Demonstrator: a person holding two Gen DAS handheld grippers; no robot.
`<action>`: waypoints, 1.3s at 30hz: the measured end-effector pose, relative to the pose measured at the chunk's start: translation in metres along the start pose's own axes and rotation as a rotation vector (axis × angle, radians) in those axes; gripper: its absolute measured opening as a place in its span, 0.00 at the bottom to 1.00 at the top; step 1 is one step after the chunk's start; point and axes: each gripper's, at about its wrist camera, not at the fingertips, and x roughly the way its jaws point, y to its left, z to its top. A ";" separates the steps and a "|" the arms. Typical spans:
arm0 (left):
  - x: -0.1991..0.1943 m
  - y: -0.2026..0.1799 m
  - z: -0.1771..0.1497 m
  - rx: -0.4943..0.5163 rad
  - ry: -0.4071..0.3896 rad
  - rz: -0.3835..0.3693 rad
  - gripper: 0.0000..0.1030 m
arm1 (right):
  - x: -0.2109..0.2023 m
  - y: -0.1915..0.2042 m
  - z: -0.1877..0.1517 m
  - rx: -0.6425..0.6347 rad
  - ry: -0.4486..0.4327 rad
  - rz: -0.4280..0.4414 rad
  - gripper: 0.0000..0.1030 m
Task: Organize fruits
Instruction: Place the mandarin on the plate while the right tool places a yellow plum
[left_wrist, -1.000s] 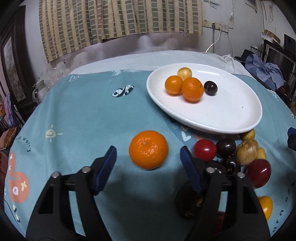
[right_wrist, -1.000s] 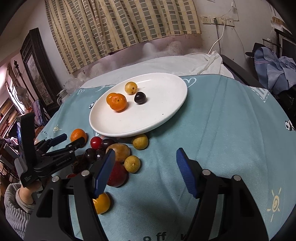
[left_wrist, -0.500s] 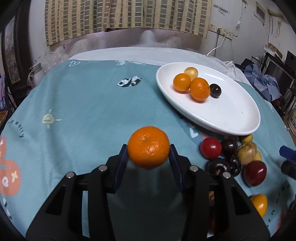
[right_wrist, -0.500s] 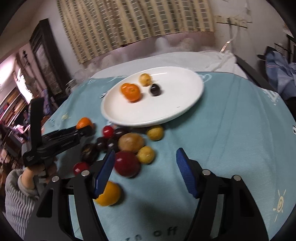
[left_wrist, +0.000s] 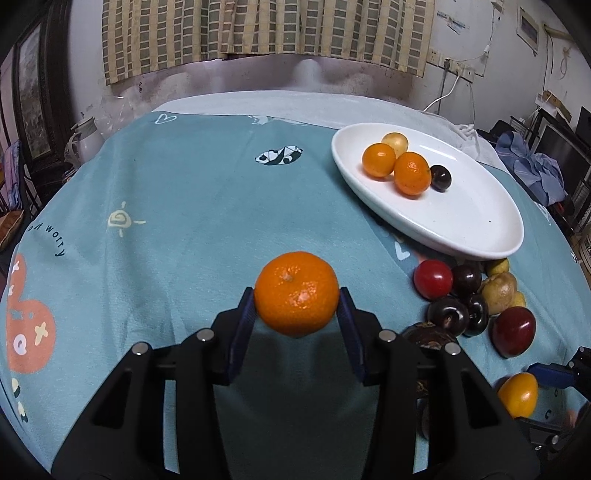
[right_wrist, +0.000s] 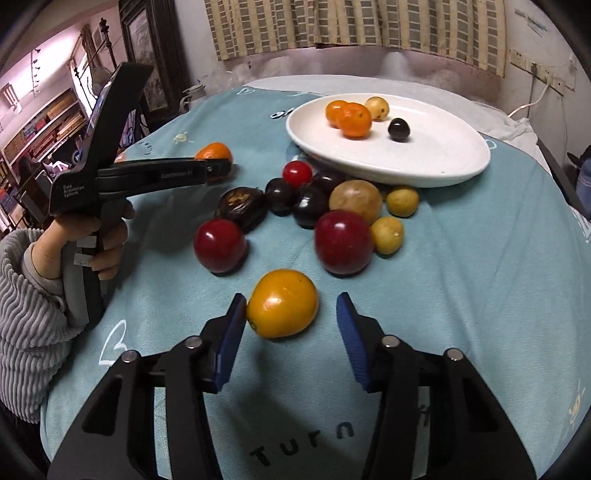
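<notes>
My left gripper (left_wrist: 296, 308) is shut on a mandarin orange (left_wrist: 296, 293), with both blue pads pressed to its sides. The right wrist view shows that gripper (right_wrist: 218, 168) side-on with the orange (right_wrist: 213, 152) at its tip. My right gripper (right_wrist: 291, 319) is closing around a yellow-orange fruit (right_wrist: 282, 308) on the teal cloth. Its left pad touches the fruit and its right pad stands a little apart. A white oval plate (right_wrist: 443, 147) holds two oranges, a yellow fruit and a dark one.
A pile of red, dark and yellow fruits (right_wrist: 343, 242) lies on the cloth between the plate and my right gripper. A hand in a grey ribbed sleeve (right_wrist: 29, 295) holds the left gripper. The teal cloth (left_wrist: 184, 221) stretches to the left of the plate (left_wrist: 480, 221).
The left jaws closed from either side of the mandarin onto it. The right gripper moved left and down to the yellow-orange fruit, and its jaws narrowed.
</notes>
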 end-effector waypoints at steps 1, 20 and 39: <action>0.000 0.000 0.000 0.001 0.001 -0.002 0.44 | 0.001 0.000 0.000 -0.002 0.002 0.003 0.48; -0.031 -0.020 0.020 0.005 -0.096 -0.062 0.44 | -0.043 -0.048 0.027 0.161 -0.187 -0.029 0.39; 0.001 -0.078 0.053 0.090 -0.111 -0.066 0.62 | -0.021 -0.121 0.089 0.365 -0.272 -0.093 0.61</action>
